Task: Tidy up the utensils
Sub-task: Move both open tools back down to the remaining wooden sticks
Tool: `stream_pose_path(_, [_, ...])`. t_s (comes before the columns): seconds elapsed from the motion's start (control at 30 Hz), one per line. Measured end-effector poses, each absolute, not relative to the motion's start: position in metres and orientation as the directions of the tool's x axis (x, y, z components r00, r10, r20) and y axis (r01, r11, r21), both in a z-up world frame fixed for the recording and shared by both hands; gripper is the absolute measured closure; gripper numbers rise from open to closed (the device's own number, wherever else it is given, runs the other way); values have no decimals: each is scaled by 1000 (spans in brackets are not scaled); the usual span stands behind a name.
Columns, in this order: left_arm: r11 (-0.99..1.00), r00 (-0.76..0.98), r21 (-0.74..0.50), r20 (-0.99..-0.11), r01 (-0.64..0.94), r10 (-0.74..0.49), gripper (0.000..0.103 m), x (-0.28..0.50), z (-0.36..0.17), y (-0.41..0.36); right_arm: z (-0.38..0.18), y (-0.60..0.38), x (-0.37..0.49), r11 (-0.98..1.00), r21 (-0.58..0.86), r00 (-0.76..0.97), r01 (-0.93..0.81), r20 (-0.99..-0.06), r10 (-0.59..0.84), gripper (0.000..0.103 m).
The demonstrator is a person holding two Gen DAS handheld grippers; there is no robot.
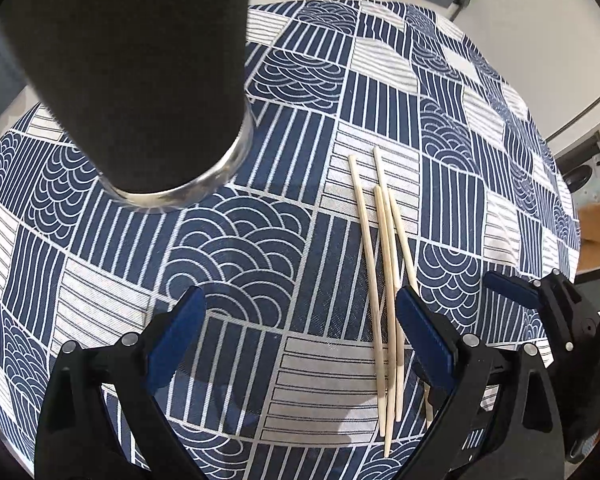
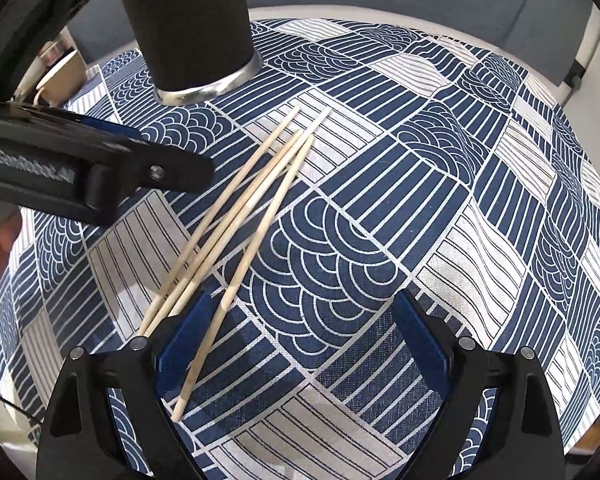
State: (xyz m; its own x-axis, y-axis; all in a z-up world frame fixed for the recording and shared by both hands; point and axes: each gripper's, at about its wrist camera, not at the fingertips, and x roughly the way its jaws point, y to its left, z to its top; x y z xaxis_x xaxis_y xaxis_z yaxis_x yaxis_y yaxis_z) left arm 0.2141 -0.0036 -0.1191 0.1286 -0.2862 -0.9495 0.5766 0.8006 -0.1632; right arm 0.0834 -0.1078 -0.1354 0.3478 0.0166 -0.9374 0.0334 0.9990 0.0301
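Patterned tablecloth (image 1: 260,240) holds chopsticks (image 1: 384,280), cup (image 1: 140,72) top cropped; left gripper (image 1: 300,340), right gripper (image 2: 300,340) both spread.

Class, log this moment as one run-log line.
left gripper: open, empty | right gripper: open, empty | chopsticks: four, on tablecloth | black cup: upright

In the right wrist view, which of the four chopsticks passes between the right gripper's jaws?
The rightmost chopstick: it lies splayed apart from the other three chopsticks, its near end inside the open right gripper, beside the left jaw.
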Motion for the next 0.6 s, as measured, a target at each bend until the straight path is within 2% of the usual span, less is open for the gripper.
stream_pose_path(0.6, [828, 168, -44, -972, 558, -166, 7, 214, -132, -33, -137, -146, 86, 1000, 12, 334, -21, -942, 18, 16])
